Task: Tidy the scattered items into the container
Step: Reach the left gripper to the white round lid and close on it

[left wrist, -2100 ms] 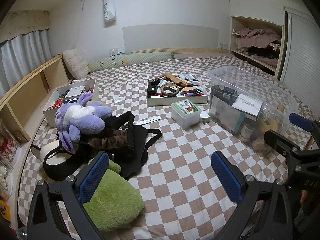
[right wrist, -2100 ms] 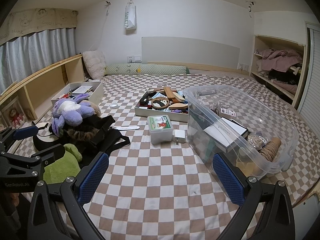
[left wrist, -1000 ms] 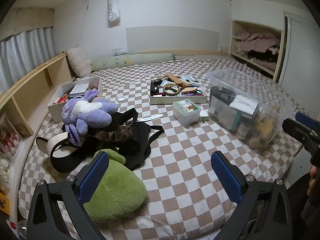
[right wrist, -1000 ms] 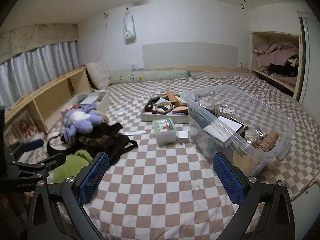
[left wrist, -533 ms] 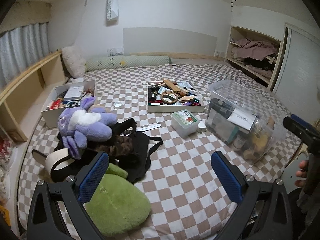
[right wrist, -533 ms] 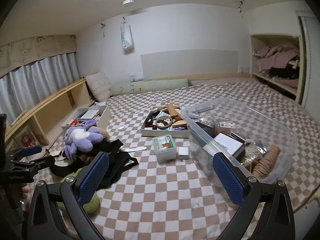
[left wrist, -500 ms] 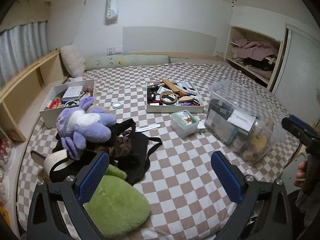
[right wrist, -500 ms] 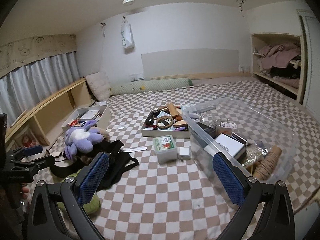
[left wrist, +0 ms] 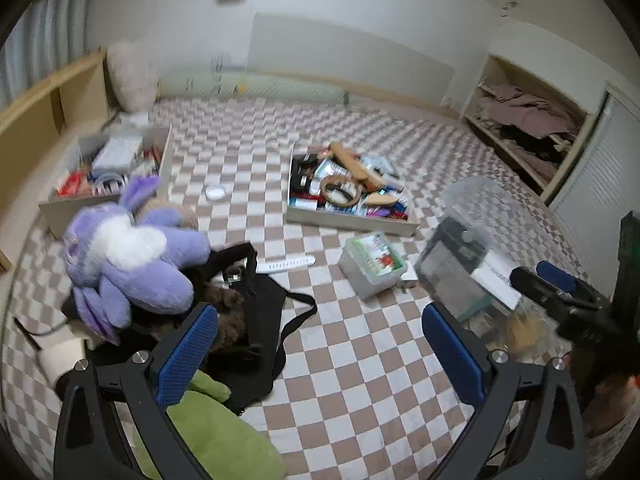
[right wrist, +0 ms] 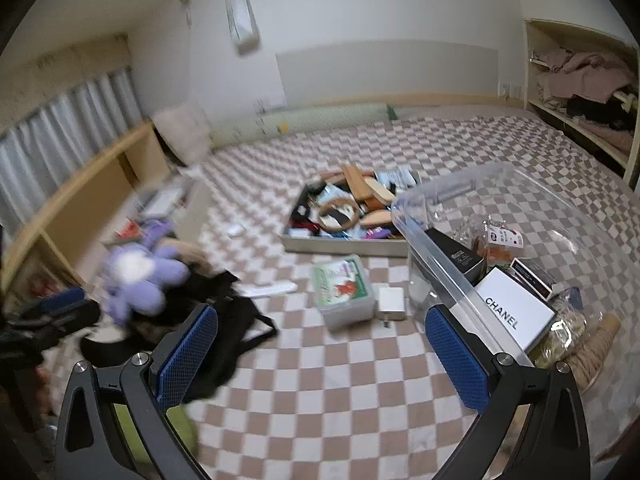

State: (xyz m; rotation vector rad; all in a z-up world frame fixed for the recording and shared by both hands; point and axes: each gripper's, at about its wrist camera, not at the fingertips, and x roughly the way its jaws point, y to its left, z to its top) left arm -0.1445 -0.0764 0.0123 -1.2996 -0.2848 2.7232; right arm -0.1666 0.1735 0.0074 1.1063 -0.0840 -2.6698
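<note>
A clear plastic bin (right wrist: 516, 200) with boxes and bags inside stands at the right on the checkered bed; it also shows in the left wrist view (left wrist: 464, 216). A purple plush bunny (left wrist: 124, 256) lies on a black bag (left wrist: 260, 320) at the left, with a green plush (left wrist: 216, 436) in front. A small lidded box (right wrist: 344, 290), a white charger (right wrist: 391, 303) and a white strap (right wrist: 270, 290) lie mid-bed. My left gripper (left wrist: 320, 356) is open and empty above the bag. My right gripper (right wrist: 322, 360) is open and empty above the bed beside the bin.
A shallow tray (right wrist: 340, 242) full of combs and small items sits behind the lidded box. A white box (left wrist: 60, 208) of odds and ends stands at the far left by wooden shelving (right wrist: 80, 200). A small white lid (left wrist: 216, 192) lies between them.
Both grippers have dropped lower and moved in toward the bed; the views are blurred by motion. Jaws remain wide open and nothing on the bed has moved.
</note>
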